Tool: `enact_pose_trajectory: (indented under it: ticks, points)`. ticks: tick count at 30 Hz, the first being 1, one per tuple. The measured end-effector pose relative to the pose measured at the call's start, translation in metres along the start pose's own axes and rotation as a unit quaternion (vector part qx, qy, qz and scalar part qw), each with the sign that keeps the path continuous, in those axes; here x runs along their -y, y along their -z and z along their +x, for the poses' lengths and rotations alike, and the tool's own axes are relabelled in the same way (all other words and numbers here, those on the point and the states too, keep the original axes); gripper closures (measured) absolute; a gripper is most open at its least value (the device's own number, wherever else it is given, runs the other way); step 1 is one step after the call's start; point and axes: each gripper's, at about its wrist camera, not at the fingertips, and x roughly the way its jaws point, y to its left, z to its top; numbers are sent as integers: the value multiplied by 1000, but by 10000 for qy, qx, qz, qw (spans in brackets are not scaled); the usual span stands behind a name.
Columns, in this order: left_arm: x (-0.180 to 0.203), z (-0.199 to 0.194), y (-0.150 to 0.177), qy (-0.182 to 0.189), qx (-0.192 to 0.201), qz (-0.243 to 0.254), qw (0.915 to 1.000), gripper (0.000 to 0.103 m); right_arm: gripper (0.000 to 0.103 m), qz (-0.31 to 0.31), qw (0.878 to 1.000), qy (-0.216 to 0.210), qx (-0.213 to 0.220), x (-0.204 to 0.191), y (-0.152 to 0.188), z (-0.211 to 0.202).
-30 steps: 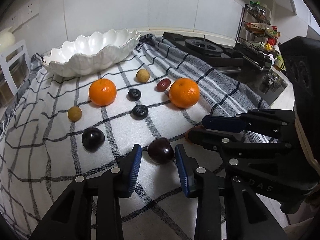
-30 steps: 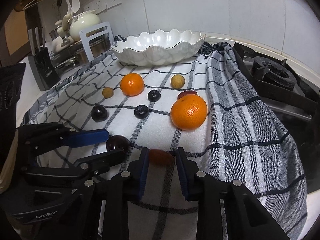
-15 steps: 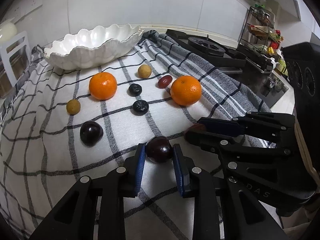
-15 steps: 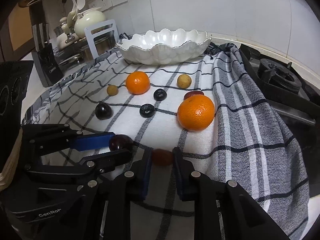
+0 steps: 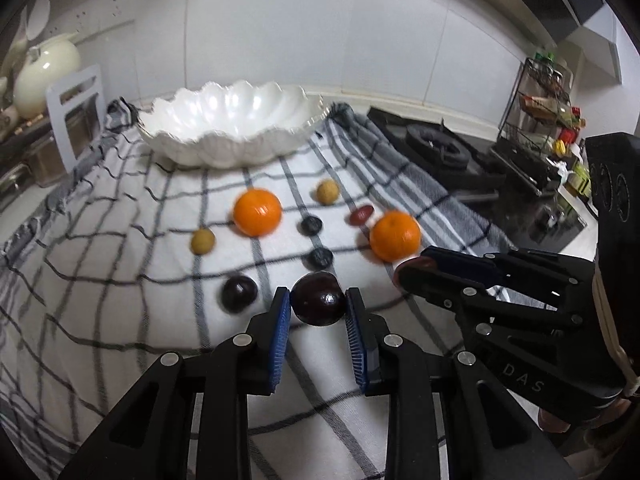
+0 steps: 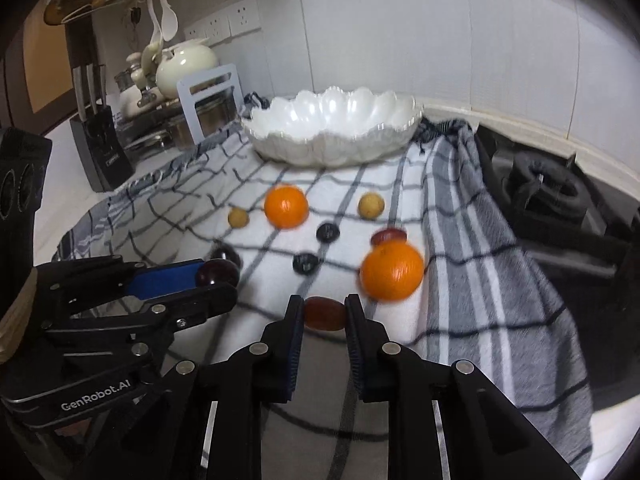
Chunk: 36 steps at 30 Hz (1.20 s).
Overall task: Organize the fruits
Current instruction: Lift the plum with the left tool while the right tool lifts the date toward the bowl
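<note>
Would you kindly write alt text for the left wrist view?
The left gripper clamps a dark plum above a checked cloth. Two oranges and smaller fruits lie beyond, before an empty white bowl. The right gripper holds a reddish fruit.

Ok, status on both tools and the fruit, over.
Left tool shut on dark plum. Right tool shut on reddish date. White bowl holds no fruit, path unobstructed.

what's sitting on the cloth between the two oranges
In the left wrist view, two small dark fruits lie between the oranges.
</note>
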Motion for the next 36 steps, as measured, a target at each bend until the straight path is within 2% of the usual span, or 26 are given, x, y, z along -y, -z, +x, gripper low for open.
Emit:
enact_pose_trajectory:
  ticks: [8,23,29,36]
  points:
    - [-11,-20,-31,-70,377,-65,9992,75,81,-40,9993,94,364,-4,-34,-13]
    - [0,-42,-82,-567,1048,-404,9921,75,81,-301,9946,-108,988,18,-87,-28]
    - [-5,-37,-106,-756,1157,-386,9896,75,81,-331,9928,-84,1151,28,-116,-21]
    - [-26,-20,-143,-988,1260,-407,9863,75,81,-210,9932,-176,1135,33,-153,8]
